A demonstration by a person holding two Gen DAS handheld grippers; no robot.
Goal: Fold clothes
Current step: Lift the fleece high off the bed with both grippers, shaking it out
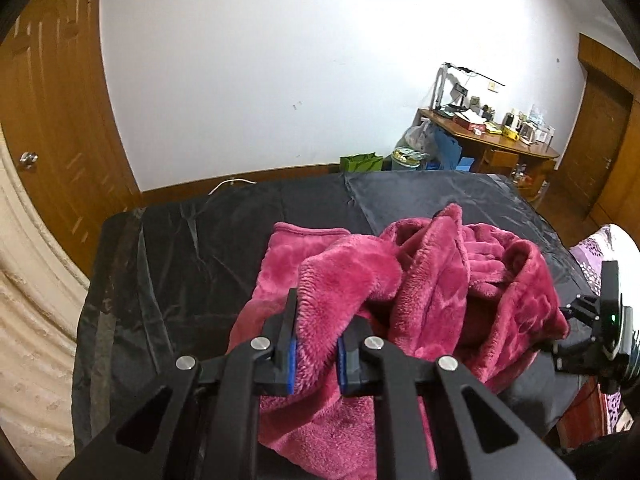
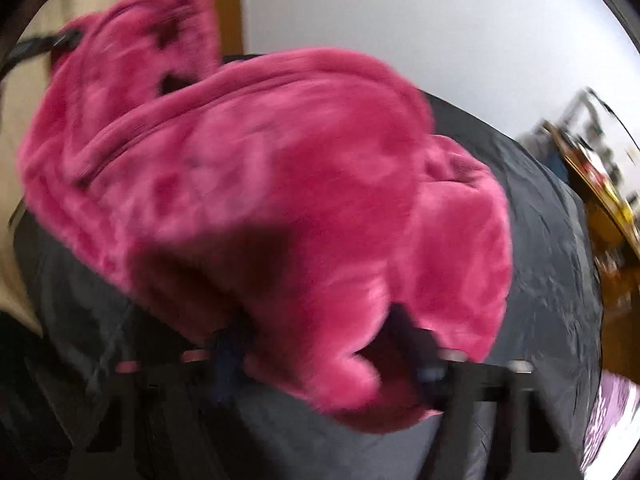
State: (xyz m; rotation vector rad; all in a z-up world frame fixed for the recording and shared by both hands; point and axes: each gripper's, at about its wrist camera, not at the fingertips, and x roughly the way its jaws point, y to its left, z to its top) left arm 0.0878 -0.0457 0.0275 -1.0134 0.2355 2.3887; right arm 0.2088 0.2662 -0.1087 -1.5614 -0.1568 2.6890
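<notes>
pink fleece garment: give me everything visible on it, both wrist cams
The pink fleece garment is thick, plush magenta pile with a faint mottled pattern and stitched seams. It lies crumpled and unfolded on the black sheet, one flat hemmed part spread toward the far side, the rest bunched in loose folds. The left gripper has a fold of it between its blue pads. In the blurred right wrist view, fabric drapes across the right gripper; whether that one is clamped is unclear.

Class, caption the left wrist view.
Left gripper pinches a crumpled magenta fleece garment on a black sheet.
</notes>
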